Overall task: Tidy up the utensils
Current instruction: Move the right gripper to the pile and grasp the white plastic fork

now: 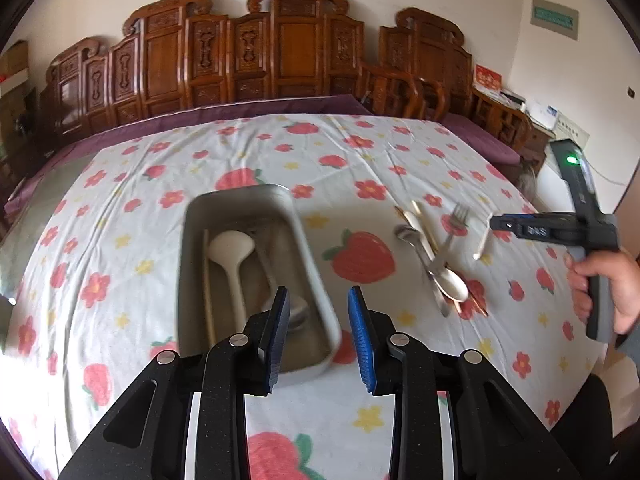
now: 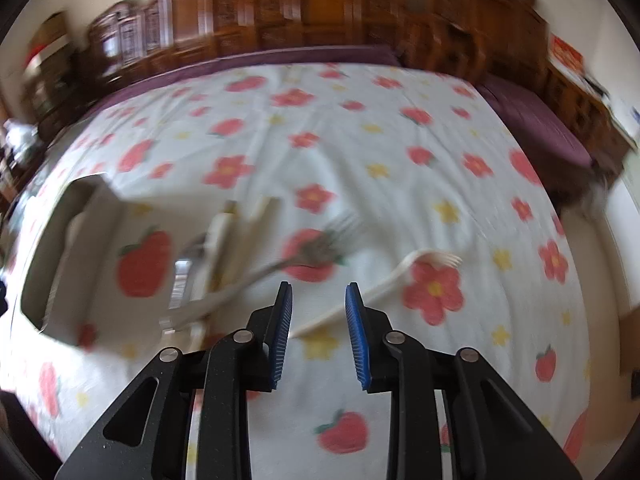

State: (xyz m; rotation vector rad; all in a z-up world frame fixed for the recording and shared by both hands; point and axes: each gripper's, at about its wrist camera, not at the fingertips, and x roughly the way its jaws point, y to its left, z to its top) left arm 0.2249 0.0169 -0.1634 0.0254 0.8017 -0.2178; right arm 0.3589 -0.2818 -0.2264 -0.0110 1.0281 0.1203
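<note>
Utensils lie in two groups on a cloth [image 1: 248, 152] printed with strawberries and flowers: some inside a tray [image 1: 316, 264], the rest loose at its 3 o'clock. Left gripper [image 1: 319, 336], fingers apart and empty, hovers over the tray's near right corner, blue ribbed pads showing. Tray: grey, rectangular, rounded corners; it holds a white ladle [image 1: 234, 256], a pale chopstick [image 1: 208, 280] along its left wall, and a metal spoon [image 1: 294, 312] partly hidden by the left finger. Loose pile [image 1: 436, 264]: metal spoons crossed by a metal fork [image 1: 456, 220], all touching; a white fork [image 1: 482, 240] lies just beside them, apart. Right gripper [image 2: 319, 332], fingers apart and empty, hovers above the white fork's [image 2: 384, 284] handle; the right view is motion-blurred. Carved wooden panels [image 1: 280, 48] stand at 12 o'clock beyond the cloth.
</note>
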